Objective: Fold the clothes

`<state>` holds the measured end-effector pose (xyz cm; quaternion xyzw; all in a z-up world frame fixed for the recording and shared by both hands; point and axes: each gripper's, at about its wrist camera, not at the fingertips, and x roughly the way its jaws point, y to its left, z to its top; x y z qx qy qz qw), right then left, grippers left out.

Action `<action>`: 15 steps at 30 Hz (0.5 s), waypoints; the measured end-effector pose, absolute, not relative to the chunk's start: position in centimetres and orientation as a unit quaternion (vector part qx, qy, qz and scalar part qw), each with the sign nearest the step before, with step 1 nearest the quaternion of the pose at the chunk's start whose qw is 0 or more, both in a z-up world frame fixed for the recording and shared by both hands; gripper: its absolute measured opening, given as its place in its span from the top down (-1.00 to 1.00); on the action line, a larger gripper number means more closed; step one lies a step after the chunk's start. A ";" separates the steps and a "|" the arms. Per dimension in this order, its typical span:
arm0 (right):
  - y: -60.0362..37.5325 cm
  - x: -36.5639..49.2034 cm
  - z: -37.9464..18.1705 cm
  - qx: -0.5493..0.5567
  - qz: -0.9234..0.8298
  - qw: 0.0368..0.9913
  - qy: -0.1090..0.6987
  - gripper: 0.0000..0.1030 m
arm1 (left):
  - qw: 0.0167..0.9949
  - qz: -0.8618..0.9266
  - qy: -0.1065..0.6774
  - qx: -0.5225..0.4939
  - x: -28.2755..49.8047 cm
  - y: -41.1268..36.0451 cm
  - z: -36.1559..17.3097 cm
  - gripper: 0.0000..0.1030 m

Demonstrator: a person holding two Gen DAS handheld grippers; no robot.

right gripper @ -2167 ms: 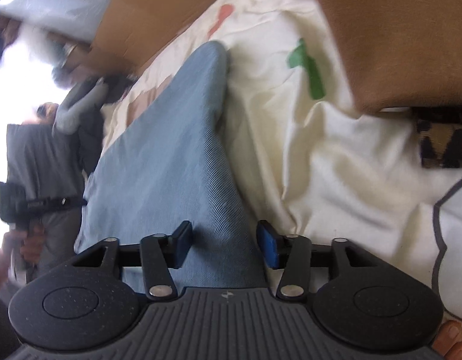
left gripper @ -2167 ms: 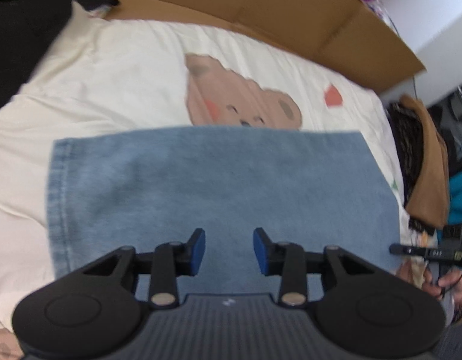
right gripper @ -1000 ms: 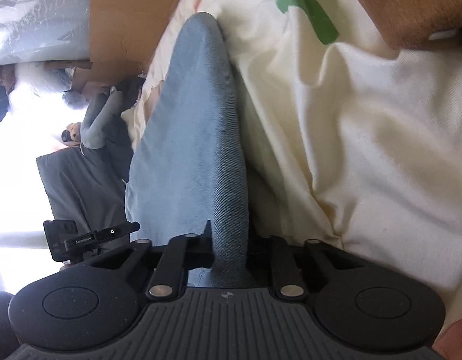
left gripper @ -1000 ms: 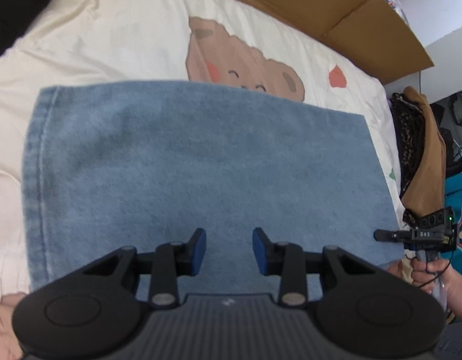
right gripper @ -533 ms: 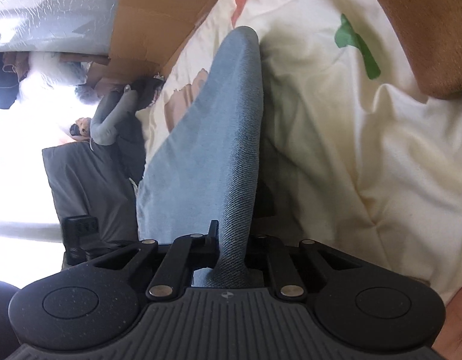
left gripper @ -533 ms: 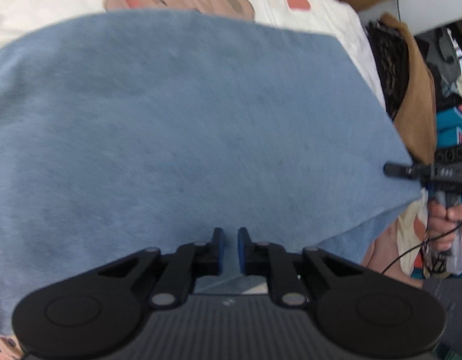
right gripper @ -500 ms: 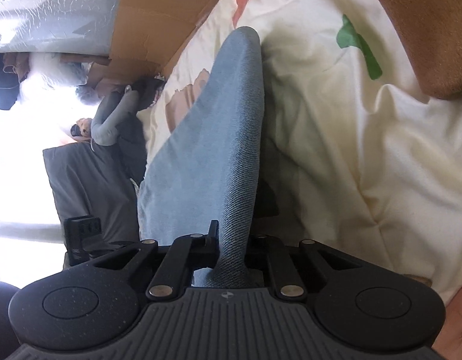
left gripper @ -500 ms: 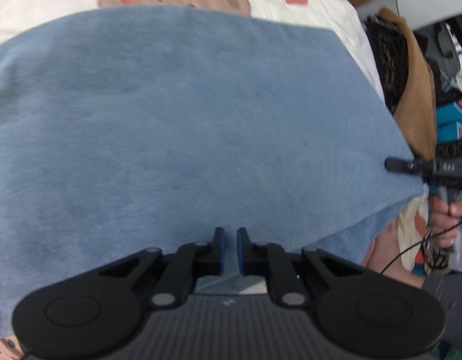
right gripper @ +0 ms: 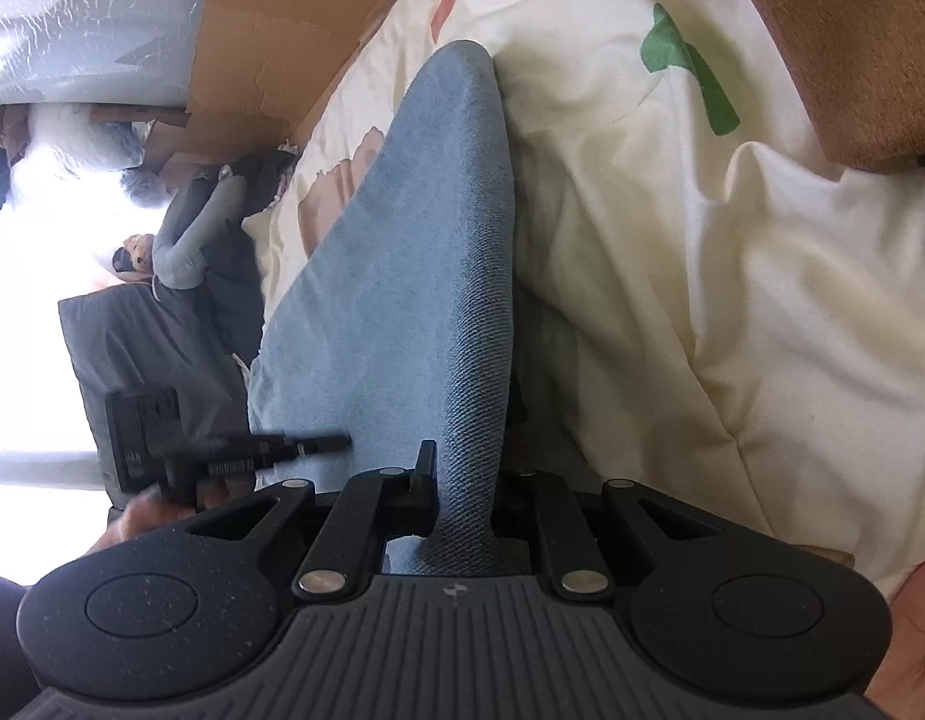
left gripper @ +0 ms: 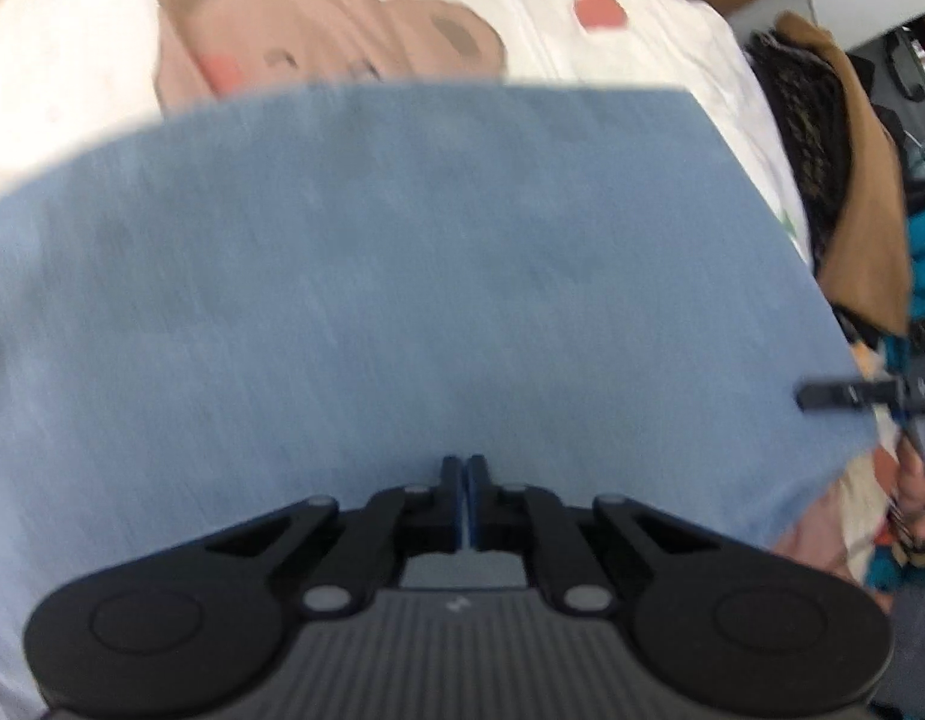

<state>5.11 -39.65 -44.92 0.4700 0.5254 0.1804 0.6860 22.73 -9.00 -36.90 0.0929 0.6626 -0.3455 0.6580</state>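
**A:** How far along is the fold?

**B:** Midway, by the look of it. The blue denim garment (left gripper: 402, 276) fills the centre of the left wrist view, spread over the cream bear-print bedcover (left gripper: 582, 48). The left gripper (left gripper: 464, 471) is clenched at its near edge; whether cloth is caught there, I cannot tell.

**A:** And the other side?

**B:** The right gripper (right gripper: 462, 480) is grasping a raised denim ridge, bottom centre, jaws easing apart. Laying it over remains.

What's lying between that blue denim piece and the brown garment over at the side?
In the right wrist view, only cream bedsheet with a green print lies between the denim garment and the brown garment.
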 end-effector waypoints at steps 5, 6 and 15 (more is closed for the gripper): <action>-39.5 5.1 -44.9 0.466 0.177 0.687 0.528 0.77 | 0.673 -0.344 0.644 0.115 25.3 -9.8 -36.5 0.95; -39.5 5.1 -44.9 0.466 0.176 0.688 0.528 0.77 | 0.676 -0.344 0.642 0.116 25.7 -10.0 -36.4 0.95; -39.6 5.3 -44.9 0.461 0.151 0.703 0.519 0.69 | 0.722 -0.327 0.600 0.110 29.4 -12.1 -34.8 0.95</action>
